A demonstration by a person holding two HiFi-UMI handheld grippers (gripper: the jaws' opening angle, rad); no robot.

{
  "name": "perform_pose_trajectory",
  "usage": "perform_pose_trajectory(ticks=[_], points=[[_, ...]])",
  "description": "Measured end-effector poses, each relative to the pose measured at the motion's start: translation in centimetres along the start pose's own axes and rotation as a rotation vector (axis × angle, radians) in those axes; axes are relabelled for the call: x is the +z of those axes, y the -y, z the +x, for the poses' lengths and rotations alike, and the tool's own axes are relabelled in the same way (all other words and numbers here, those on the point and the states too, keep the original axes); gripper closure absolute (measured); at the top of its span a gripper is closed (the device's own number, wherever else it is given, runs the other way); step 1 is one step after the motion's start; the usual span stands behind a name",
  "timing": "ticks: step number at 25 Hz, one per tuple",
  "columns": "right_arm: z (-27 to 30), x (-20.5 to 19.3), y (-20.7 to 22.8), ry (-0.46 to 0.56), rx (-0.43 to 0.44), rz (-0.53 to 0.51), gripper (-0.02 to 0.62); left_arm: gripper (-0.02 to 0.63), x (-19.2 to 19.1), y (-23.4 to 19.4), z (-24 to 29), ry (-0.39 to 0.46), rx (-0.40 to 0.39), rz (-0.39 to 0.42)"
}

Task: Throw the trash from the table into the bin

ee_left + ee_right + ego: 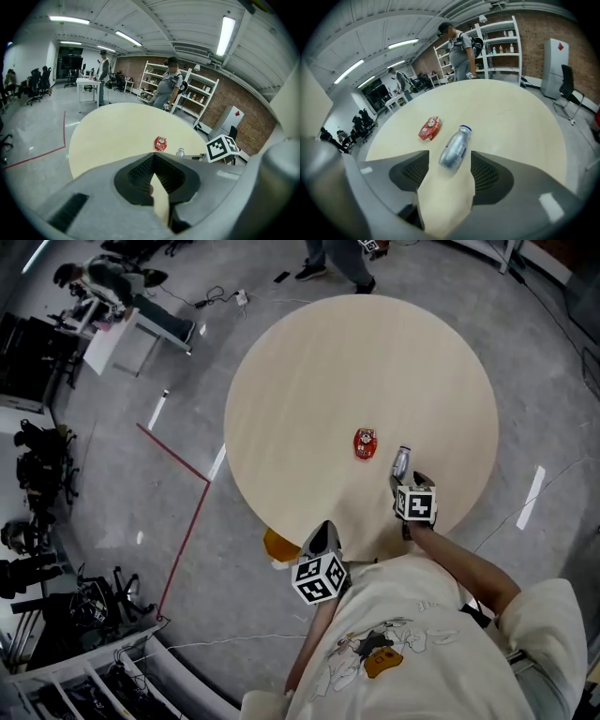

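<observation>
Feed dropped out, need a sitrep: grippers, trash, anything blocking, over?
Left gripper shut, empty. Right gripper open, lying bottle between its jaws, ungripped. Red packet beside it on table. Nothing blocking.

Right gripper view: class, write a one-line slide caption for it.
Open right gripper straddles a silver bottle lying on the round table, a red packet beside it.

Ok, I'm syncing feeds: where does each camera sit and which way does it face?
Head view: on the person's head, steeply down at the table; left tool, right tool, forearms, shirt show.
Left gripper view: on the left tool, across the table; its shut jaws show.
Right gripper view: on the right tool, at the bottle between its open jaws.
Shared: all see the red packet.
</observation>
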State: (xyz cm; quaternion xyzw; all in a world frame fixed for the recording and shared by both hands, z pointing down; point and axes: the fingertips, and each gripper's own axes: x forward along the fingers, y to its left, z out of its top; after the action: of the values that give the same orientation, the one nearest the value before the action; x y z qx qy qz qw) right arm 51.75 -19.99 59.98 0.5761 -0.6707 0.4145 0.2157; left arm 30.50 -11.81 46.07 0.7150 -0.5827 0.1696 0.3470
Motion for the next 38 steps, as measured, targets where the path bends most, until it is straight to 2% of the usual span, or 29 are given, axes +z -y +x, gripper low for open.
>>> perform_pose_trajectory(ticks=[4,9,12,14,15,25,38], points=[[1.9,0.2,1.3,-0.049,-0.083,0.070,0.291,0.603,-0.2,-1.2,-0.7,-0.005,0.042,-0.024],[3.4,0.5,1.4,-0.082,-0.122,0.081,0.298,0.603,-0.9,-2.8,-2.0,-0.018,0.096,-0.055],[4.8,0.2,1.6,-0.107,-0.150,0.049,0.323,0.603,-1.0,-3.5,-2.6,-0.015,0.121,-0.065],[5.2,-0.1,1.8,-0.123,-0.169,0.022,0.374,0.603,-1.1,-3.8,-2.9,-0.012,0.133,-0.073],[5.1,-0.3,1.7,-0.133,-0.172,0.011,0.377,0.603,-1.2,-3.9,-3.0,-0.010,0.138,-0.076],[4.5,-0.9,0.6,-0.109,-0.098,-0.047,0.380,0.603,-1.6,-3.5,-3.0,0.018,0.124,-0.080],[2.8,-1.3,-0.3,-0.101,-0.057,-0.081,0.380,0.603,-2.5,-3.5,-4.5,0.053,0.135,-0.112]])
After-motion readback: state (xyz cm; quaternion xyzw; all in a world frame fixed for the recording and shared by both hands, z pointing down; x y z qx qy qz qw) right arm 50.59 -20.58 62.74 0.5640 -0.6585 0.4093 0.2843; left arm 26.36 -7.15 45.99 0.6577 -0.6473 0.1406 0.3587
